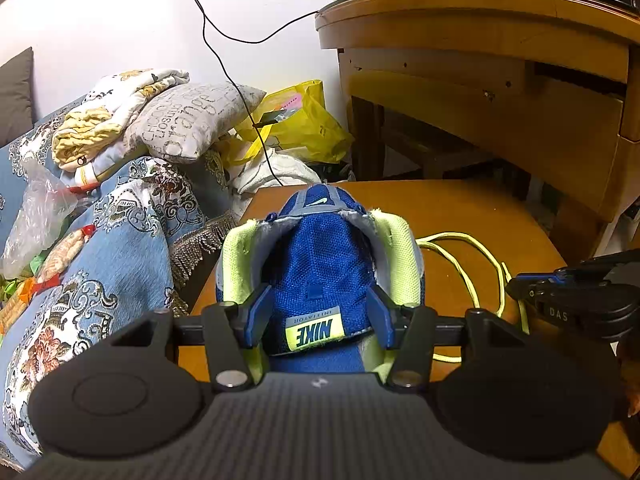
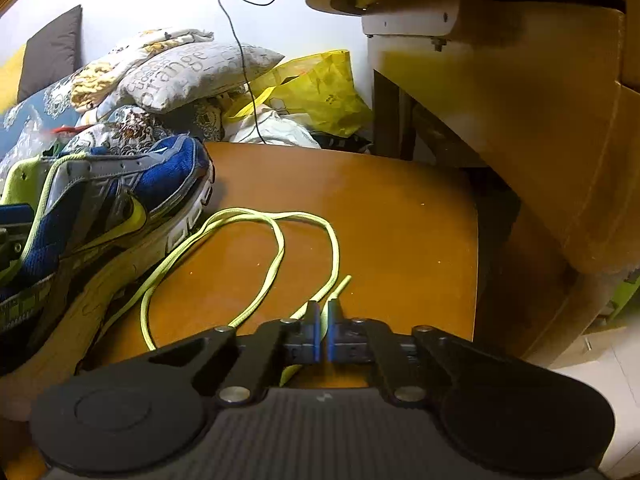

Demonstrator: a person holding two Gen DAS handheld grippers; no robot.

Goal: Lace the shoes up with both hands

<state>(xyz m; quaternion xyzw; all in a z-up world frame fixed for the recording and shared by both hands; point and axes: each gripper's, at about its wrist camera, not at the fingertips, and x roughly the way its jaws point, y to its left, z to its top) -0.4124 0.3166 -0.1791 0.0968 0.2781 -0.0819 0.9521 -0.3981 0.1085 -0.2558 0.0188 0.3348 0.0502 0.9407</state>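
A blue, grey and lime shoe (image 1: 316,200) stands on a round wooden table (image 1: 460,208), toe pointing away from me. My left gripper (image 1: 320,300) has its blue pads on both sides of the shoe's tongue (image 1: 320,256), just above the label, and appears shut on it. A lime-yellow lace (image 2: 280,240) runs from the shoe (image 2: 120,200) in loose loops across the table (image 2: 380,208). My right gripper (image 2: 324,308) is shut on the lace near its end, and the tip sticks out beyond the pads. In the left wrist view the right gripper (image 1: 520,288) sits beside the lace (image 1: 472,248).
A sofa with a blue patterned cover (image 1: 100,260), pillows (image 1: 192,120) and a yellow bag (image 1: 304,120) lies left and behind the table. A wooden desk (image 1: 500,80) overhangs at the back right. A black cable (image 1: 224,72) hangs down the wall.
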